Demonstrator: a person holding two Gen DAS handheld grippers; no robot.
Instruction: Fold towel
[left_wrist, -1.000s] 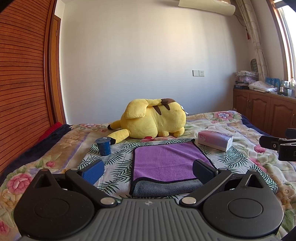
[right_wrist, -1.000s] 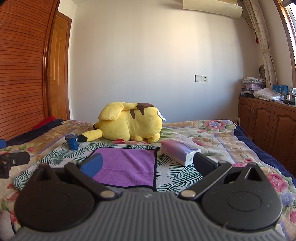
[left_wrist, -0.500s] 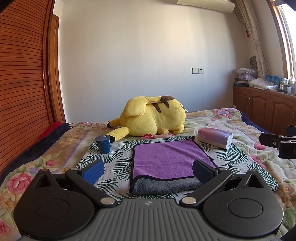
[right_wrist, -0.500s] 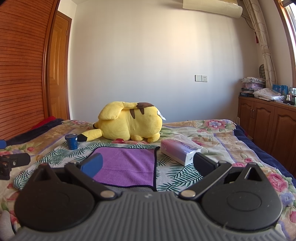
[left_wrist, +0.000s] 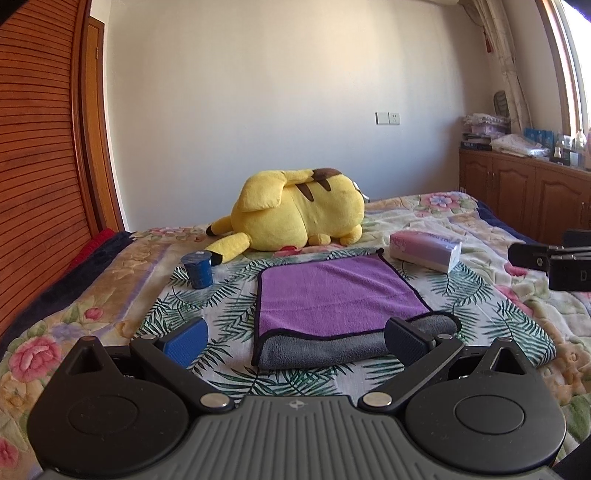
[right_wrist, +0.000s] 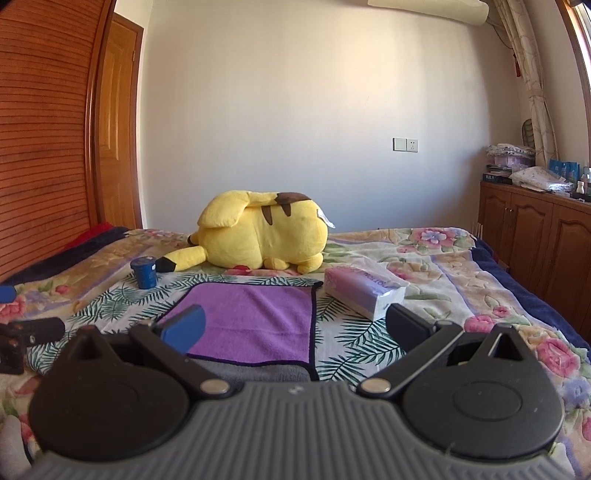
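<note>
**Towel, purple and grey, laid on bed ahead of both tongs**

Towel (left_wrist: 338, 295): purple upper face with dark trim, grey underside shown along the near edge, where the layers are seen doubled over. It is laid flat on the leaf-printed cloth (left_wrist: 491, 314) spread over the bed (left_wrist: 44, 332). It is placed directly ahead of the left tongs (left_wrist: 295, 338), its near edge lying between their two fingers in that view; ahead and slightly left of the right tongs (right_wrist: 295, 326).

Left tongs: fingers held widely spread, nothing gripped, one blue pad (left_wrist: 184, 341) visible.

Right tongs: fingers likewise spread apart, nothing held.

Yellow plush toy (left_wrist: 295, 218): lying on its side beyond the far edge of the towel.

Blue cup (left_wrist: 198, 269): standing upright ahead and to the left of the left tongs, just beside the plush toy's tail.

Tissue pack (right_wrist: 364, 291): pink and white, ahead of the right tongs, near the towel's far right corner.
</note>
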